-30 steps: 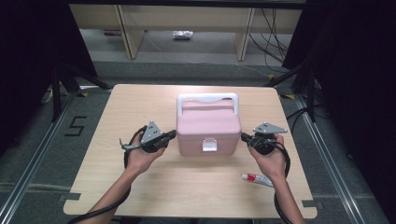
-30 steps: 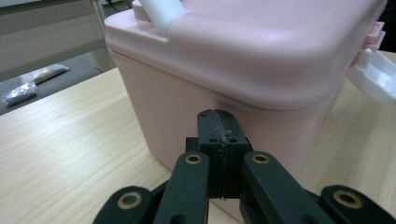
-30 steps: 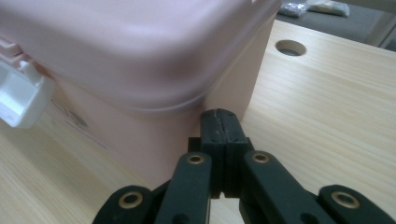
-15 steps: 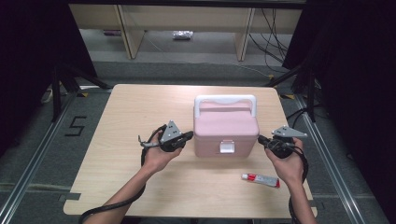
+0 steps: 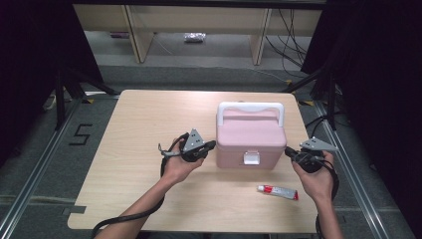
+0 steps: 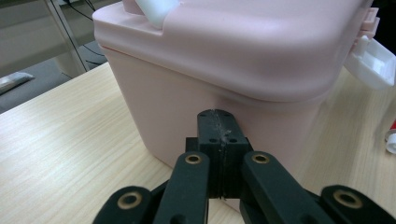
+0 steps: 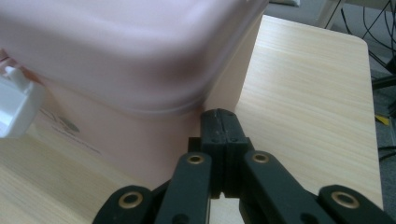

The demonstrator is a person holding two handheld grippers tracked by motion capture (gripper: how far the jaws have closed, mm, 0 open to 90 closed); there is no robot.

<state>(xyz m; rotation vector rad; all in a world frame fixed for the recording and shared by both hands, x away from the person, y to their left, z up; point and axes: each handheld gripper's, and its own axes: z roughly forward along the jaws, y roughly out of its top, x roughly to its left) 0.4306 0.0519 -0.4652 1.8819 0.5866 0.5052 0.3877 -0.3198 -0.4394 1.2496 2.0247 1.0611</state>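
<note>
A pink lidded box (image 5: 249, 138) with a white handle (image 5: 250, 107) and a white front latch (image 5: 251, 158) stands on the wooden table (image 5: 139, 129), right of centre. My left gripper (image 5: 211, 146) is shut, its tips against the box's left wall; the left gripper view has those shut tips (image 6: 218, 122) pressed to the pink wall (image 6: 177, 116) under the lid. My right gripper (image 5: 288, 152) is shut too, tips at the box's right wall (image 7: 116, 135), just below the lid's rim (image 7: 140, 107). Nothing is between either pair of jaws.
A small red and white tube (image 5: 277, 191) lies on the table in front of the box, close to the right hand. The table's right edge (image 5: 323, 164) runs just beyond the right gripper. Shelf legs and cables stand on the floor behind.
The box has slid to the right across the table, with both shut grippers moving along at its two sides. The tube has stayed in place.
</note>
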